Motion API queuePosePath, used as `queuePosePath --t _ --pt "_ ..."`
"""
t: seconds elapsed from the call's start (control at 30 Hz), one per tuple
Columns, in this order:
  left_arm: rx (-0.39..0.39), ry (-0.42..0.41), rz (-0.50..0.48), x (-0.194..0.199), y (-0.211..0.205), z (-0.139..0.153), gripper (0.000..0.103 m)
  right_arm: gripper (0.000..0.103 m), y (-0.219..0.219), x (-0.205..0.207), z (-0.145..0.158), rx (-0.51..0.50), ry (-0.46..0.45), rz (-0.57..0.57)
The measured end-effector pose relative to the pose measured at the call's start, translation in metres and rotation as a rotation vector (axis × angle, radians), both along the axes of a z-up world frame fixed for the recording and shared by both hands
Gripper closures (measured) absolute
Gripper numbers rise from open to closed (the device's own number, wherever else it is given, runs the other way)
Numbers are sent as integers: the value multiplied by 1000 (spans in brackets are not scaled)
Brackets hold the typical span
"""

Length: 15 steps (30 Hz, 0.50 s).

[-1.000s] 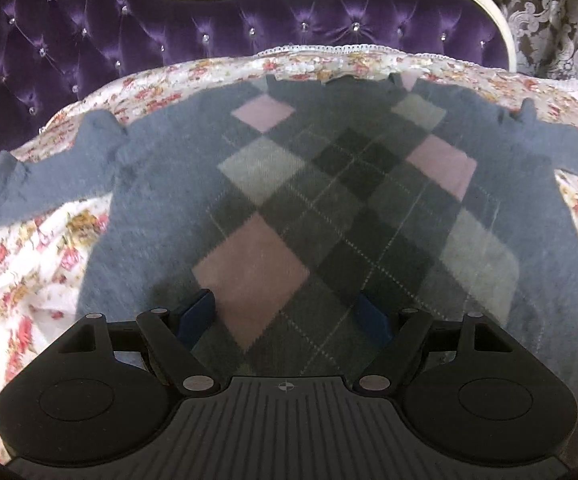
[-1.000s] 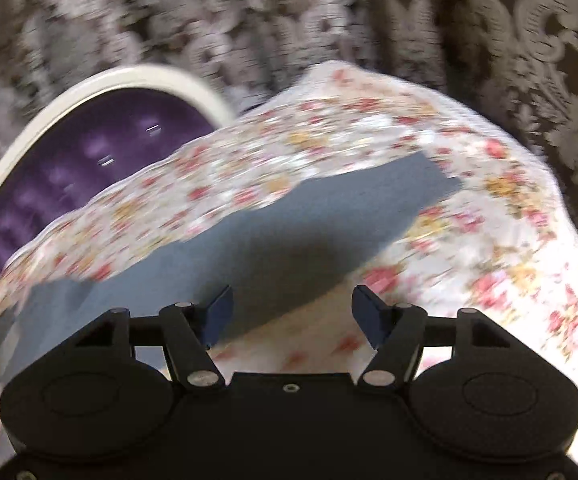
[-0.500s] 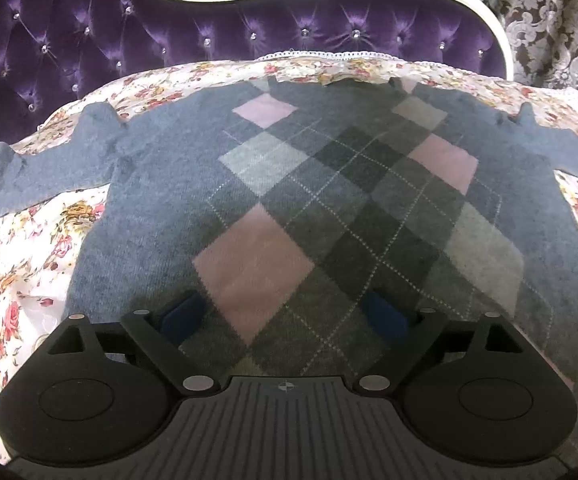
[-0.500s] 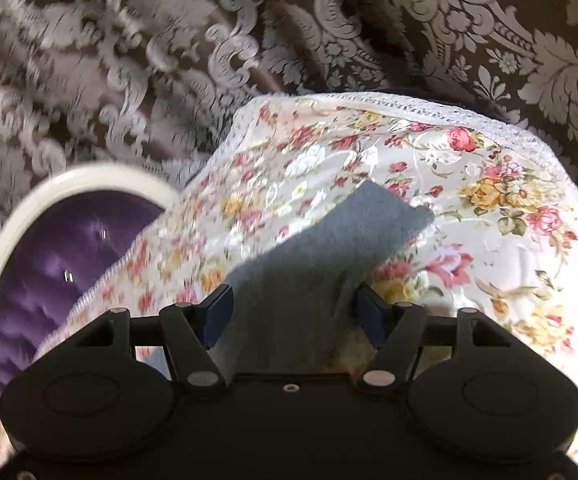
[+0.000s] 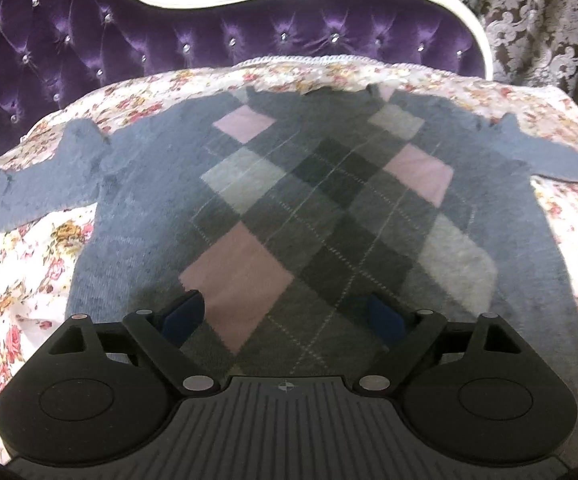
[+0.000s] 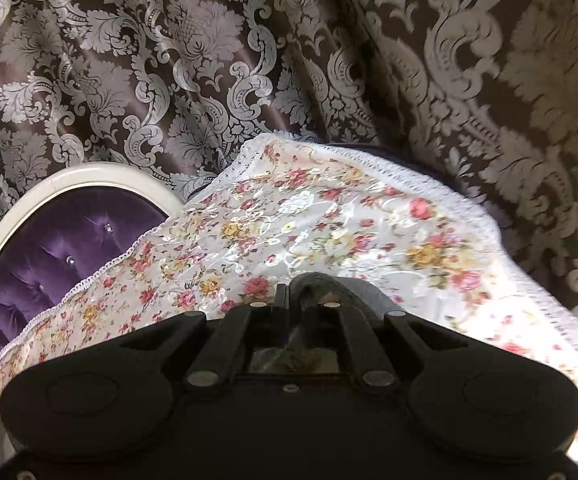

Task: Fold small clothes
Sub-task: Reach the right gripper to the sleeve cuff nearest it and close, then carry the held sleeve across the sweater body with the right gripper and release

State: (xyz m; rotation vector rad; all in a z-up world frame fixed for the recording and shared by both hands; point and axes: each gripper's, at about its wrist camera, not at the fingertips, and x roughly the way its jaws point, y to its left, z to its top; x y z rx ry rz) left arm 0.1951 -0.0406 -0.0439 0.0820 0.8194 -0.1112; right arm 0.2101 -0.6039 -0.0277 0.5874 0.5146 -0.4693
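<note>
Sweater: a soft, fuzzy blue-grey knit sweater [image 5: 137,216] with a diamond pattern in pink, pale grey and dark grey crossed by thin dotted lines; it lies flat, front up, sleeves spread to both sides.
Cloth: a glossy white floral cloth [image 5: 17,280] with red and yellow roses and a lace edge, under the sweater.
Sofa: a purple tufted velvet sofa back [image 5: 89,40] with shiny studs and a curved cream frame, behind the cloth.
Curtain: brown damask curtain [image 6: 169,60] with silvery leaf scrolls, hanging in folds.
Left gripper: the left gripper [image 5: 285,316] hangs over the lower middle of the sweater, jaws spread wide, one blue pad near the large pink diamond, the other over dark grey knit; whether the pads touch the knit cannot be told.
Right gripper: the right gripper [image 6: 303,300] has just been closing and is clenched on the grey sleeve end [image 6: 353,288], which bunches up between and just beyond the fingers, above the floral cloth.
</note>
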Motion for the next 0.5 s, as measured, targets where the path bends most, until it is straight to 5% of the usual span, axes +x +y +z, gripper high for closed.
queuePosePath --t 0.23,0.5 --pt "-29 -47 -13 -13 13 24 15 90 19 5 31 -68 22 1" --pt "-50 -71 38 -15 53 43 15 90 124 49 118 -275 -71 262"
